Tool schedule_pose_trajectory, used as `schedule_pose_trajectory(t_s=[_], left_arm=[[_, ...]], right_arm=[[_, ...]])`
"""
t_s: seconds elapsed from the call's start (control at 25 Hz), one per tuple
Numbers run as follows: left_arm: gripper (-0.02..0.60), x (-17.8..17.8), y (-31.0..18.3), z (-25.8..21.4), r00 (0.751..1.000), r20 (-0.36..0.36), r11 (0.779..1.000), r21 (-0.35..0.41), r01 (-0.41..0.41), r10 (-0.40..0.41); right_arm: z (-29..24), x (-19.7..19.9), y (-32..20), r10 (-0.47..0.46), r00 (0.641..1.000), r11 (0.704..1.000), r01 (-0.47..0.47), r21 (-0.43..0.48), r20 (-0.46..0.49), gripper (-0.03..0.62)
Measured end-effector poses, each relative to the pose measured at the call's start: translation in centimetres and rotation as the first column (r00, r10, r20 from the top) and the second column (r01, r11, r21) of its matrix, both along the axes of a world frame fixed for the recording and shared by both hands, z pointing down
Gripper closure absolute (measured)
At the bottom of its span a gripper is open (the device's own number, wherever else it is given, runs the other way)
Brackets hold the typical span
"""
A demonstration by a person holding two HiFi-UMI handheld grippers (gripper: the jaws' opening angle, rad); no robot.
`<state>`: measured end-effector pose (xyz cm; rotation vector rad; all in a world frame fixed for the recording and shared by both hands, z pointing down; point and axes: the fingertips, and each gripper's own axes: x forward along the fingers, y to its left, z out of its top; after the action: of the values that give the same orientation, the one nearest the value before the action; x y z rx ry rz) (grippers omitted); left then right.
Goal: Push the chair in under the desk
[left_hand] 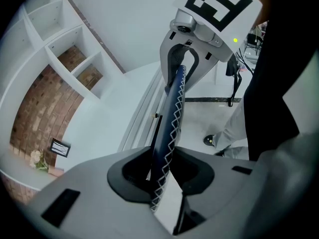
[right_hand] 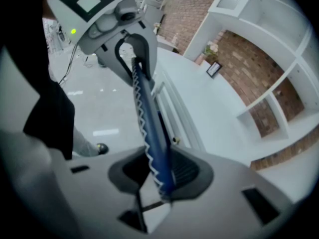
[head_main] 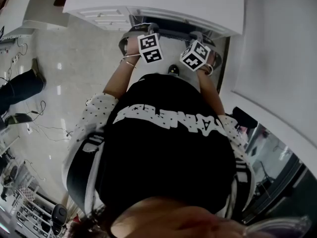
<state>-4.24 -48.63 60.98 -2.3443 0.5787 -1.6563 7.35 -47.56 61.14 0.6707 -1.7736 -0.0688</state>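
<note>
The chair's back shows as a dark blue padded edge (left_hand: 172,118) with white zigzag stitching, running up between both pairs of jaws. My left gripper (left_hand: 162,171) is shut on one end of that edge. The right gripper (right_hand: 159,176) is shut on the same chair edge (right_hand: 147,113) further along. Each gripper view shows the other gripper clamped at the far end: the right gripper (left_hand: 192,34) and the left gripper (right_hand: 119,24). In the head view, the left gripper (head_main: 137,34) and right gripper (head_main: 199,37) sit side by side at the chair back (head_main: 168,31), close under the white desk (head_main: 158,1).
White wall shelves (left_hand: 65,49) over brick stand behind the desk top (left_hand: 99,128), with a small framed card (left_hand: 60,147) and flowers. A white counter (head_main: 277,58) runs along the right. A second person's leg (head_main: 20,88) and floor cables (head_main: 44,128) lie left.
</note>
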Motion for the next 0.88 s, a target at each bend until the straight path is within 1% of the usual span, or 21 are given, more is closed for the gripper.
schedule_pose_trajectory(t_s=[0.4, 0.64, 0.88], left_arm=[[0.443, -0.4, -1.1, 0.0, 1.0, 0.012, 1.0, 0.009, 0.011, -0.012], [0.444, 0.0, -1.3, 0.3, 1.0, 0.004, 1.0, 0.0, 0.003, -0.003], [0.442, 0.0, -1.5, 0.4, 1.0, 0.007, 1.0, -0.008, 0.009, -0.009]], right_arm=[[0.2, -0.5, -0.7, -0.018, 1.0, 1.0, 0.018, -0.009, 0.013, 0.471], [0.4, 0.0, -1.3, -0.018, 1.0, 1.0, 0.018, -0.009, -0.003, 0.471], [0.5, -0.2, -1.5, -0.033, 0.999, 0.999, 0.033, -0.02, 0.016, 0.471]])
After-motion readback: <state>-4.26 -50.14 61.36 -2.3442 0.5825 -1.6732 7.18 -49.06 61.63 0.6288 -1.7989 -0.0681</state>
